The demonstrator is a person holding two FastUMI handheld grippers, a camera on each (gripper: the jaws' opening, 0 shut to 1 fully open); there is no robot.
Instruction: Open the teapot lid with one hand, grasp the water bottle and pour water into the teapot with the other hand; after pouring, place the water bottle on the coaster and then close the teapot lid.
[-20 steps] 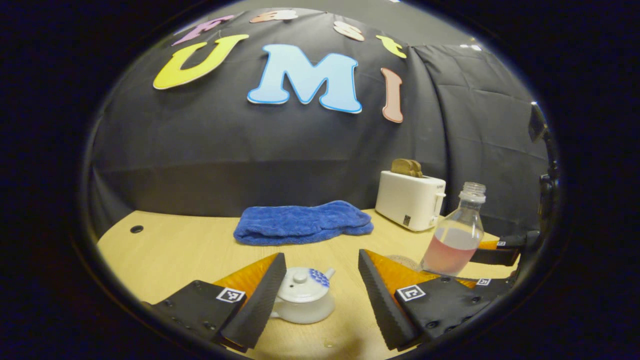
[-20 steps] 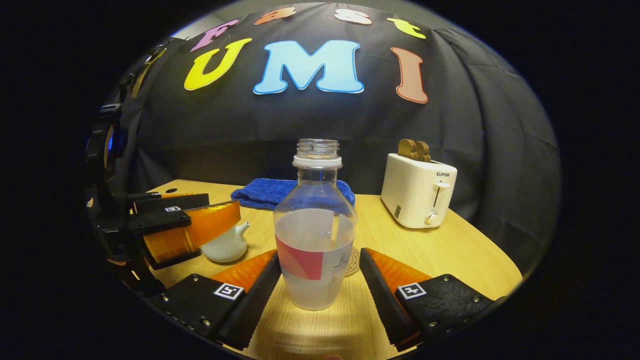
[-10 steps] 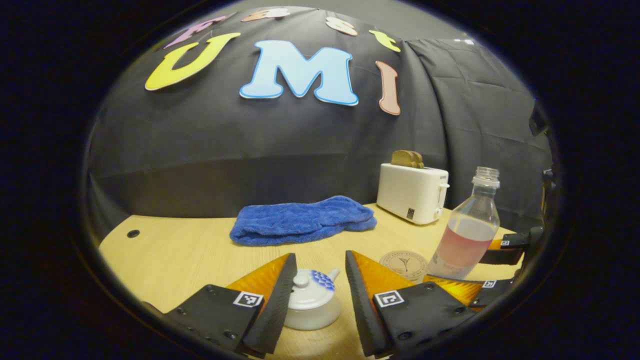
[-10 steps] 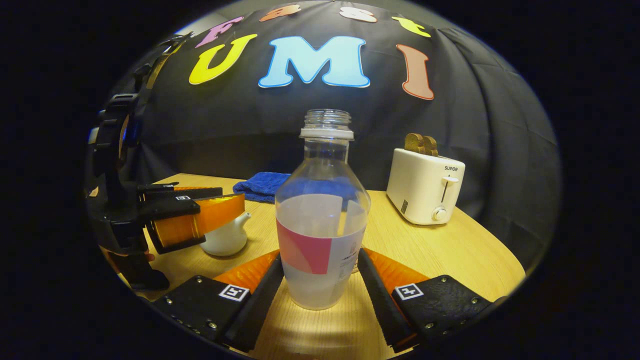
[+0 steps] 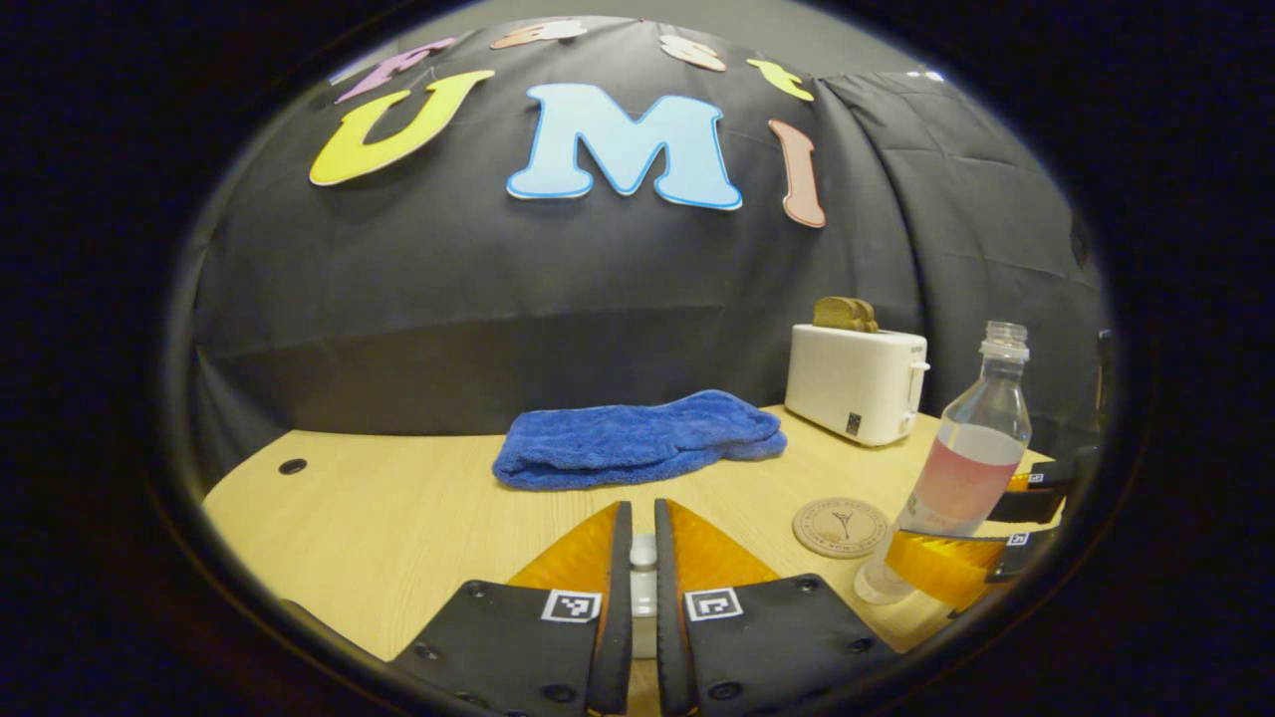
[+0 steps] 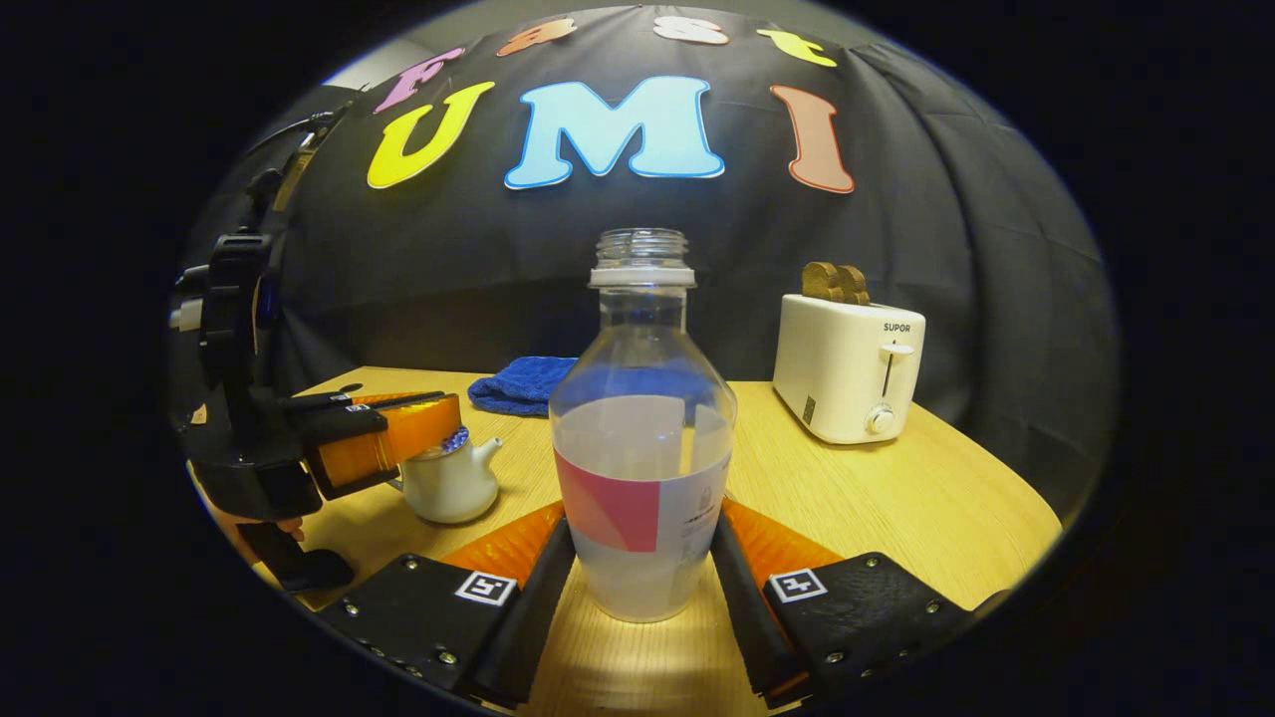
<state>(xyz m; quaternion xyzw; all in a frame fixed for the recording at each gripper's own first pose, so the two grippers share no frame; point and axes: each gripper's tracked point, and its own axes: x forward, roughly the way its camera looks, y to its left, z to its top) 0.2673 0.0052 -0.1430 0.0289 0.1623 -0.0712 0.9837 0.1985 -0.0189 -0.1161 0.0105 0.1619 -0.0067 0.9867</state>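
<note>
**K:** Both grippers closed in over the last second. Left gripper (image 5: 642, 578) had its fingers wide apart around the teapot (image 6: 448, 480); now they sat nearly together, pinching the lid knob (image 5: 643, 551). Right gripper (image 6: 637, 573) went from fingers clear of the water bottle (image 6: 642, 438) to fingers against its lower body on both sides.

**R:** So both grasps were made? Lid off yet?

**K:** Grasps looked made. In the right gripper view the lid was seated on the pot, so I judged the lift not yet started. Bottle base looked to be on the table (image 6: 896, 498) too; no pour begun.

**R:** Where did everything sit?

**K:** In the right gripper view, teapot at about 9 o'clock from the bottle, near but apart. In the left gripper view the coaster (image 5: 840, 526) lay at about 10 o'clock from the bottle, just beside its base. Towel (image 5: 637, 438) and toaster (image 5: 857, 396) sat further back, clear of the work.

**R:** Orientation?

**K:** Bottle long axis upright, open neck at 12 o'clock, no cap, roughly half full. Teapot spout (image 6: 485, 453) pointed to 3 o'clock in the right gripper view, toward the bottle. I'd expect the tilt to go toward 9 o'clock, over the pot's mouth, once the lid cleared.
</note>
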